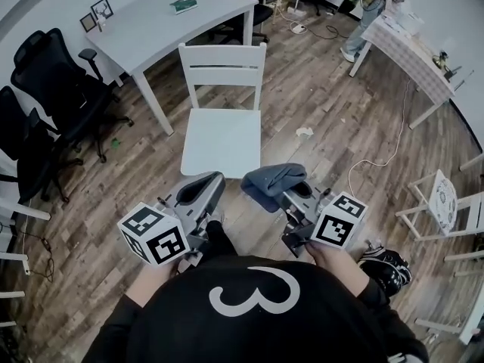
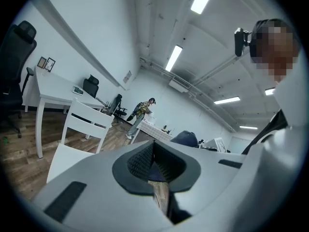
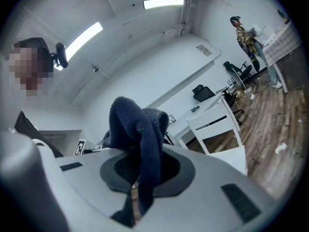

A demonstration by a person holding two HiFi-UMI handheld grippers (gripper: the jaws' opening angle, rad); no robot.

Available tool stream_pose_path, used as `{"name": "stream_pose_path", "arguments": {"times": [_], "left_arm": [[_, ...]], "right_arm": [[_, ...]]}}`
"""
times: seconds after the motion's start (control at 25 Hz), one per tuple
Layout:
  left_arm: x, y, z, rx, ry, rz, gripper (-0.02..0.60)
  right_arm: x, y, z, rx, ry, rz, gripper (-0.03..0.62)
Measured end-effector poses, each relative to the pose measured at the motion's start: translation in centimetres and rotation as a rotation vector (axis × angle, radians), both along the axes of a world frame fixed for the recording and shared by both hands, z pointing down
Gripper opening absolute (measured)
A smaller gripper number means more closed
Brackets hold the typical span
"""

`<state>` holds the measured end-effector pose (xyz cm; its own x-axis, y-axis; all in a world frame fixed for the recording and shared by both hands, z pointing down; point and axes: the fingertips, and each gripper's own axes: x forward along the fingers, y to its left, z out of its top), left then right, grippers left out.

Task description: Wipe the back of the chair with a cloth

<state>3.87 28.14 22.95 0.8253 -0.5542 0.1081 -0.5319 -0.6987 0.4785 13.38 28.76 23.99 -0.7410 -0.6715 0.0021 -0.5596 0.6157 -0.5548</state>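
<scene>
A white wooden chair (image 1: pixel 221 138) stands on the floor ahead of me, its slatted back (image 1: pixel 222 65) on the far side. My right gripper (image 1: pixel 293 201) is shut on a dark blue cloth (image 1: pixel 271 181), which bunches over the jaws just short of the seat's front right corner. In the right gripper view the cloth (image 3: pixel 140 129) drapes down between the jaws, with the chair (image 3: pixel 217 124) beyond to the right. My left gripper (image 1: pixel 203 193) is shut with nothing in it, near the seat's front left corner. The left gripper view shows the chair (image 2: pixel 84 122) at its left.
A white table (image 1: pixel 162 21) stands behind the chair, with black office chairs (image 1: pixel 53 89) at the left. A person (image 1: pixel 370 6) stands by a long table (image 1: pixel 412 51) at the back right. A cable (image 1: pixel 378 157) and a paper scrap (image 1: pixel 304 132) lie on the floor; another white chair (image 1: pixel 446 203) stands at the right.
</scene>
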Motion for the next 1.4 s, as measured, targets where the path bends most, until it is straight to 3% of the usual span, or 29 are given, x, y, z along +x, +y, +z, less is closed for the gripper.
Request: {"name": "stream_pose_path", "arguments": {"times": [0.4,0.64,0.88,1.16,1.4], "left_arm": [[-7.2,-19.7,2.5,-0.087,-0.006,0.042,0.014],[-11.2,-28.5,4.1,-0.124,-0.006,0.032,0.014],[-12.4,-32.4,5.6,-0.152,-0.008,-0.011,0.014],[-13.3,-37.2,7.1,-0.180,-0.035,-0.065,0.013],[-14.1,-41.2,7.2,-0.186,-0.057,-0.108,0.014]], "right_arm": [[-6.4,-19.1,2.8,-0.134,0.012,0.083,0.049],[-9.3,-28.6,3.9,-0.166,0.027,0.117,0.049],[-10.9,-32.7,4.9,-0.170,0.047,0.098,0.049],[-11.9,-38.3,7.2,-0.232,0.004,0.078,0.049],[-12.5,-44.4,8.0,-0.222,0.063,0.094,0.049]]}}
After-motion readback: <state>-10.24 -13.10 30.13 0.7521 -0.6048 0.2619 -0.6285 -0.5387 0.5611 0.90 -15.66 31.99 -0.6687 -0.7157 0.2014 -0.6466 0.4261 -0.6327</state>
